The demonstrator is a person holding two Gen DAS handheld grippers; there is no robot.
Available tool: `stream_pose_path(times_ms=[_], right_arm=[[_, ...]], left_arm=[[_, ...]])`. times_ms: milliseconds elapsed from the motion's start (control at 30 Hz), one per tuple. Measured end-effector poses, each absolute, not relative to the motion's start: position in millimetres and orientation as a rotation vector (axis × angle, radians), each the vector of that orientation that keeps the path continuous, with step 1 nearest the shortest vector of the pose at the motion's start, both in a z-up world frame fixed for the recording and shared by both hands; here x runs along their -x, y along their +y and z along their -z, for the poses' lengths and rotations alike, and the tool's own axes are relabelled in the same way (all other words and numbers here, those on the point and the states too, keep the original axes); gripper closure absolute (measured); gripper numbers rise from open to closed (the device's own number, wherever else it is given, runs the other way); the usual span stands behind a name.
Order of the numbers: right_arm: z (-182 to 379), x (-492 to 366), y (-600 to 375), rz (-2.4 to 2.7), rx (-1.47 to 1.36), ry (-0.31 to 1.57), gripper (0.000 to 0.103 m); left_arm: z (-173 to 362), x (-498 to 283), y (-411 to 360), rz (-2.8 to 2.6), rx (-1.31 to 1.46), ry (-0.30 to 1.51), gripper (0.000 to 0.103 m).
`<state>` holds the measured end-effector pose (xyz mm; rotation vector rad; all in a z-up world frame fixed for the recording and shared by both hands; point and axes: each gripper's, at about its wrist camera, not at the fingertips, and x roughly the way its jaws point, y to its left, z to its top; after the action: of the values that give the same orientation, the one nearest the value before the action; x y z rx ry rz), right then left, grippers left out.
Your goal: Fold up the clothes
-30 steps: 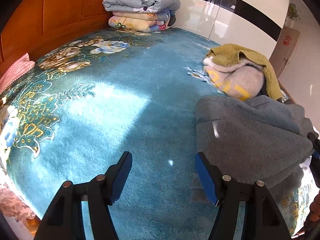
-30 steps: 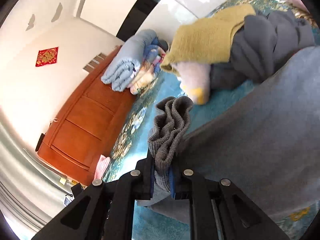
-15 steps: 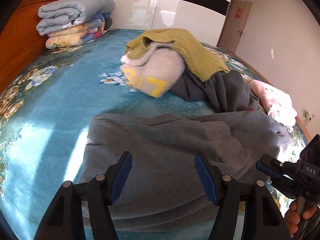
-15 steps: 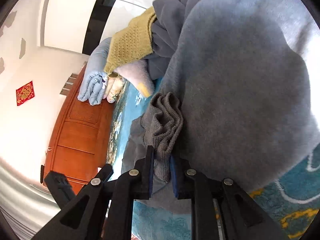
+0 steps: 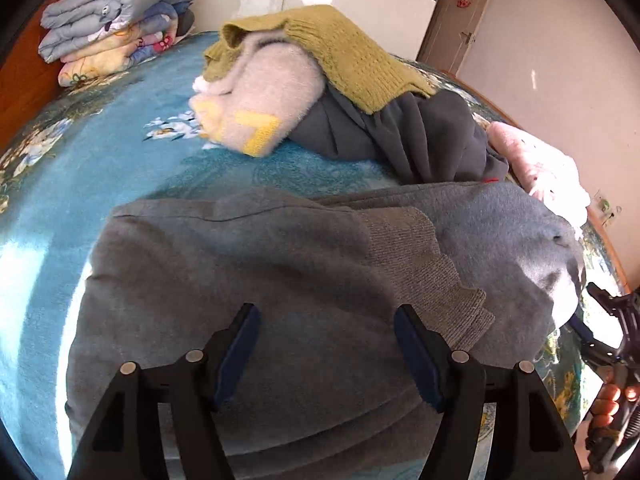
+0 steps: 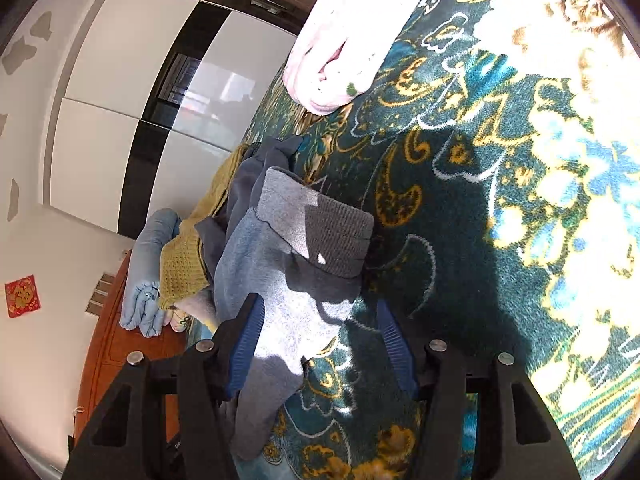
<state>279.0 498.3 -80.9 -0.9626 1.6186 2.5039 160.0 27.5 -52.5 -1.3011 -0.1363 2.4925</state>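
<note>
A grey sweater [image 5: 288,280] lies partly folded on the blue floral bedspread [image 5: 120,152], its ribbed cuff [image 5: 424,256] laid across the body. My left gripper [image 5: 326,344] is open just above the sweater's near part. My right gripper [image 6: 320,340] is open and empty; the sweater's edge [image 6: 280,304] and ribbed cuff [image 6: 336,236] lie between and beyond its fingers. The right gripper also shows in the left wrist view [image 5: 600,328], at the sweater's right edge.
A pile of clothes lies behind: an olive knit [image 5: 344,48], a cream fuzzy garment [image 5: 264,100], a dark grey one [image 5: 420,132], a pink one [image 5: 536,164]. Folded quilts [image 5: 116,20] sit by the wooden headboard. A white wardrobe [image 6: 120,100] stands beyond the bed.
My right gripper has opened and let go of the grey cuff, which now lies on the sweater. My left gripper swung right from bare bedspread to over the sweater.
</note>
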Motion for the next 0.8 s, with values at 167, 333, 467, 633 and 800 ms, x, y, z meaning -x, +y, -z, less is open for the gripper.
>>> stream_pose_path(times_ms=[167,333,467,633,800], right_arm=[[89.3,-253.5,507.7,-2.475,0.906,1.691,0.043],[85.0,-227.8,500.1,-2.489,0.896,1.666,0.043],[76.1,-218.2,495.0,-2.521,0.882,1.750,0.080],[11.5,-213.0,467.1,-2.672,0.862,1.505,0.081],[-92.1,-208.4,367.7,-3.047,0.821,0.989,0.082]], left_arm=[[48.5,-181.6,-40.3,-2.554,1.313,-0.346,0.030],[46.0,-195.7,-88.4,-2.599,1.322,-0.473,0.030],[44.0,-201.0,-113.8,-2.627,1.324,-0.534,0.030],[40.8,-211.6,-140.0,-2.655,1.298,-0.608,0.030],[39.8,-216.8,-165.3,-2.687,1.282,-0.691,0.030]])
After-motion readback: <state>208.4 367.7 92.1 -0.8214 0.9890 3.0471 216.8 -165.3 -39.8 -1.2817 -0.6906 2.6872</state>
